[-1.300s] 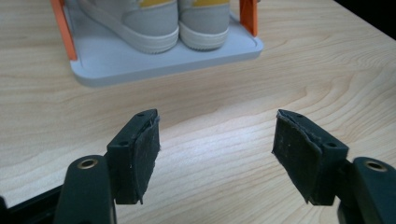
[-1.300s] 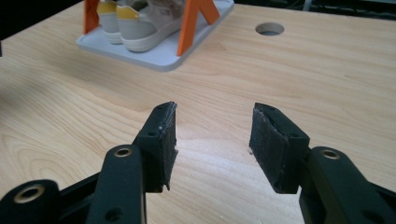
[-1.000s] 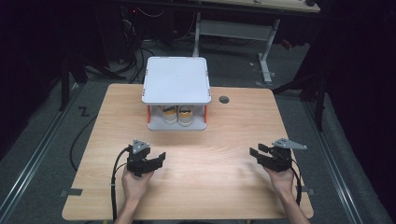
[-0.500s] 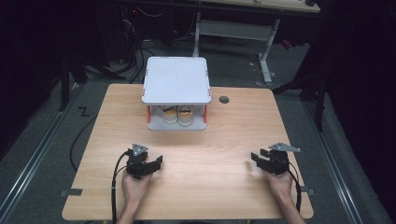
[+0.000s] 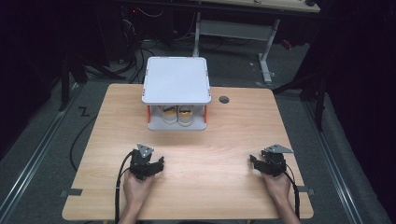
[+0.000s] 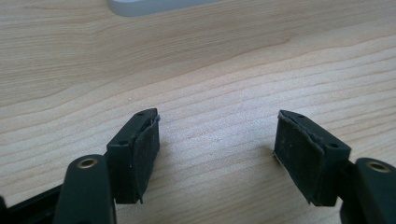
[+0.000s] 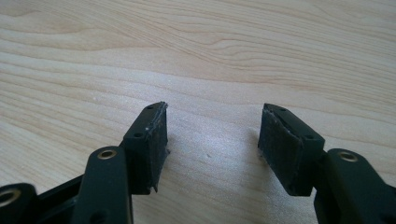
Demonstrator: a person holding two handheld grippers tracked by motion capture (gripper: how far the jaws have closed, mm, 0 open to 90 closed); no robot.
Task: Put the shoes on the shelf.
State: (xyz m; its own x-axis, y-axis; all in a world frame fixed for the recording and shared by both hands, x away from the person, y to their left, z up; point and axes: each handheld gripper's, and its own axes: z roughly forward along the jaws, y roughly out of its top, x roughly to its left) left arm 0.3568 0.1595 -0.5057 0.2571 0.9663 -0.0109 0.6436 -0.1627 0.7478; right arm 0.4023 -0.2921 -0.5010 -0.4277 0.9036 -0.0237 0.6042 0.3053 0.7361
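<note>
Table (image 5: 224,140): light wood top, carries all items. White two-tier rack (image 5: 176,80) stands at far edge, slightly left of centre; flat white top plate, orange corner posts, grey base tray. Lower tier holds a pair of shoes (image 5: 177,115), pale w/ yellow-orange trim, side by side, toes toward near edge. Nothing visible on top plate. Small dark round grommet (image 5: 224,99) sits in table top just right of rack, apart from it.

Left gripper (image 5: 156,164): near edge, left of centre, held in left hand (image 5: 135,186), resting low on table. Jaws apart, nothing between them; left gripper view shows bare wood grain between pads (image 6: 144,154), w/ grey base edge of rack at top of that view. Cable trails back off near edge.

Right gripper (image 5: 254,162): near edge, right of centre, held in right hand (image 5: 278,186). Jaws spread, nothing gripped; right gripper view shows bare wood between pads (image 7: 154,140). Grey three-cornered plate on top of each gripper.

Rel. position: rack w/ shoes lies well apart from both grippers, toward far edge; nearer left gripper than right. Grippers well apart from each other, roughly level along near edge, right gripper's jaws pointing left toward table centre.
</note>
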